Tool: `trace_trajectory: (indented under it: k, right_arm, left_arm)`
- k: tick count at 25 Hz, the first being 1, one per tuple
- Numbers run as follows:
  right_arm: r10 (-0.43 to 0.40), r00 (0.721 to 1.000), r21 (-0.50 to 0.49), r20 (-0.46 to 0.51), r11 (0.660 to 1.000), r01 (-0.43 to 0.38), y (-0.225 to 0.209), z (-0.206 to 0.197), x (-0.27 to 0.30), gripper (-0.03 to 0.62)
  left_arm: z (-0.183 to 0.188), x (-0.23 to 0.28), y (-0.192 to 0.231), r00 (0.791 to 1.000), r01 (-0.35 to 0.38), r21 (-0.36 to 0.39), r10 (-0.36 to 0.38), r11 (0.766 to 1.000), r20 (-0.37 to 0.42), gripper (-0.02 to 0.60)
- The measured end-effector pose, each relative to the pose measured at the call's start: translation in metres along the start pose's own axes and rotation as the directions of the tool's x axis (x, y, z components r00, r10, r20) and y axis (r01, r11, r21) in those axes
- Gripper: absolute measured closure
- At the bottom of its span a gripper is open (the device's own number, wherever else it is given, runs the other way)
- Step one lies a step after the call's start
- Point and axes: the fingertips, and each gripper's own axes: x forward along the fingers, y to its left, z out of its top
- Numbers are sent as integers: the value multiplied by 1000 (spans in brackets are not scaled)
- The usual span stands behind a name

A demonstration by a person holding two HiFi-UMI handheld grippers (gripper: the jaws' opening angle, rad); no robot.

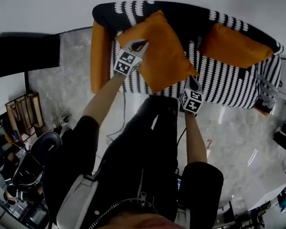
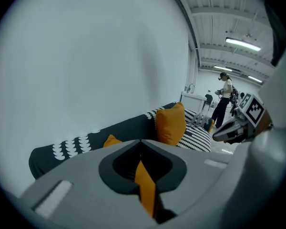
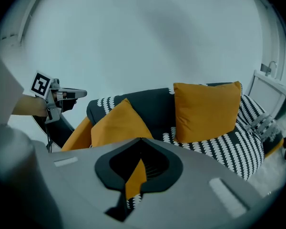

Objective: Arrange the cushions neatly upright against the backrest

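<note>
As my left gripper [image 1: 137, 46] and right gripper [image 1: 193, 81] clamp the near cushion's [image 1: 162, 56] corners, bare seat [image 1: 219, 82] lies beyond;
gripper views, unlike the head view, show the far cushion [image 3: 207, 111] upright.

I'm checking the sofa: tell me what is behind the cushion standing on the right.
The dark backrest rises behind the right cushion, which stands upright against it. The stretch of backrest directly behind the cushion is covered and cannot be seen.

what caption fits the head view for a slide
The left gripper and right gripper pinch corners of an orange cushion at the patterned sofa; second cushion leans on backrest.
</note>
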Motion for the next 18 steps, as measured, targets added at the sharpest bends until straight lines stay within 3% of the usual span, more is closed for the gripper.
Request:
trace_trajectory:
  k: [6,18]
  right_arm:
    - [-40,999,79,-12,996,41,-14,-7,20,591]
    - [-71,995,125,-73,989,80,-50,-15,71,591]
  left_arm:
    - [10,46,33,1000,-3,-14,3,1000,-12,571]
    - [2,140,79,996,-8,28,11,1000,-93,570]
